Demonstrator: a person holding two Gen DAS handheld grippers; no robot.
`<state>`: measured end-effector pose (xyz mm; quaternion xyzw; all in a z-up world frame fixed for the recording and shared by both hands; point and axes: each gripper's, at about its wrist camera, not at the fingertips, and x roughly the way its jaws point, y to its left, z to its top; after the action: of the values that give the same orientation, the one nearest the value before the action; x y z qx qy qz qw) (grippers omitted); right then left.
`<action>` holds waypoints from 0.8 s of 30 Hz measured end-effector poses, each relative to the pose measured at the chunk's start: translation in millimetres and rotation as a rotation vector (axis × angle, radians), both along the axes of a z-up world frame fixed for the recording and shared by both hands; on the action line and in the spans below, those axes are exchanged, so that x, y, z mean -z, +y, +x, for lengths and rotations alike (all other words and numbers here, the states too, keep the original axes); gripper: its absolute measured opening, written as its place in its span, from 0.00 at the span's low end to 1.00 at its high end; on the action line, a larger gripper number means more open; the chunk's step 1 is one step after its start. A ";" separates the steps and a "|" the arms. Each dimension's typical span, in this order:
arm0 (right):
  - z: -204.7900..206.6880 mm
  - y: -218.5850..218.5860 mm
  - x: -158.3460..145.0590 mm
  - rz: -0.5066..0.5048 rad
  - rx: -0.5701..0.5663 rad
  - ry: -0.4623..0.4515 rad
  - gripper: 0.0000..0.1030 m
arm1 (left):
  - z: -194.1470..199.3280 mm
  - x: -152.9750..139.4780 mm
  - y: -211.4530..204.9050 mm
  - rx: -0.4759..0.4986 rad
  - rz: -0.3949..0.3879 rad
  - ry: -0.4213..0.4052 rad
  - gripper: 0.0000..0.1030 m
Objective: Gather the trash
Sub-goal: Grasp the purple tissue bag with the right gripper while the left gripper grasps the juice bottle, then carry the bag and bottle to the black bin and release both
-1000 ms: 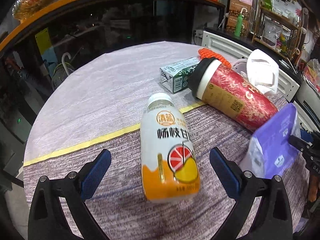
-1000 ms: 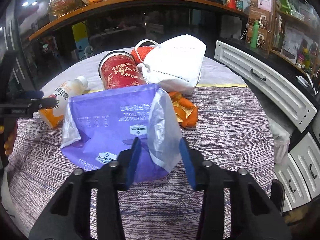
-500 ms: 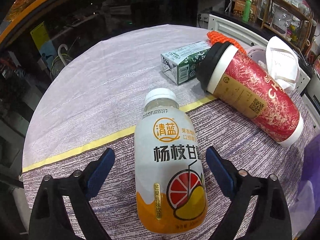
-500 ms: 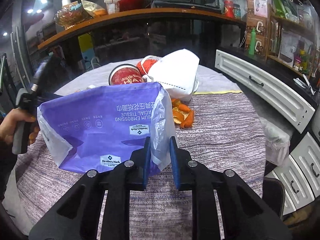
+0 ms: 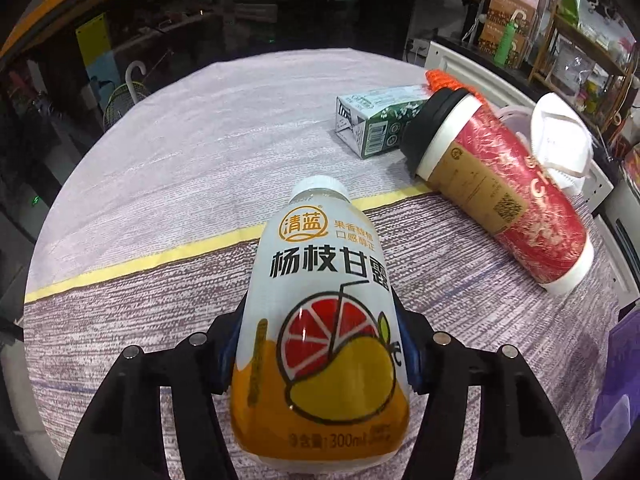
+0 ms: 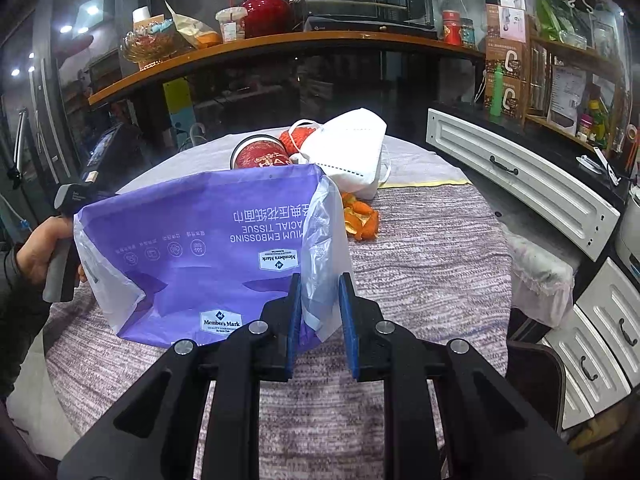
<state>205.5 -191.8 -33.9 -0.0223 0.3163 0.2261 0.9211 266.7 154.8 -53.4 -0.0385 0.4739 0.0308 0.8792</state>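
Observation:
A white and orange juice bottle (image 5: 320, 320) lies on the round clothed table (image 5: 180, 152), cap pointing away. My left gripper (image 5: 320, 344) is closing on it, and both blue pads touch the bottle's sides. My right gripper (image 6: 319, 308) is shut on the edge of a purple tissue bag (image 6: 200, 248), which hangs lifted above the table. Beyond it lie a red cup (image 6: 260, 156), a white face mask (image 6: 348, 152) and orange peel (image 6: 362, 220). The left wrist view also shows the red cup (image 5: 508, 196) on its side and a green carton (image 5: 376, 124).
A person's hand (image 6: 36, 252) holds the left gripper's handle behind the bag. White drawers (image 6: 520, 184) stand to the right of the table, and a dark chair (image 6: 536, 372) is at its near right edge. A cluttered wooden shelf (image 6: 280, 44) runs behind.
The left jaws have come in from wide apart onto the bottle's sides. The right gripper shut on the purple bag and lifted it off the table.

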 end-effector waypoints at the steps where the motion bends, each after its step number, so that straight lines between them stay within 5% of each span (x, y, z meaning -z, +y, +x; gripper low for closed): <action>1: -2.3 -1.3 0.4 0.000 0.000 0.001 0.19 | -5.9 -3.2 -2.5 0.003 0.001 -0.019 0.59; 14: -30.5 -36.4 9.9 0.018 0.036 0.015 0.19 | -74.0 -33.4 -39.2 0.072 -0.041 -0.189 0.59; 24: -50.6 -88.3 17.0 0.030 0.114 0.026 0.19 | -103.3 -54.9 -122.7 0.245 -0.101 -0.270 0.59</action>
<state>154.9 -280.0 -50.9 0.0126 0.3253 0.1782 0.9286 163.4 32.1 1.6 -0.0286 0.3536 -0.1058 0.9289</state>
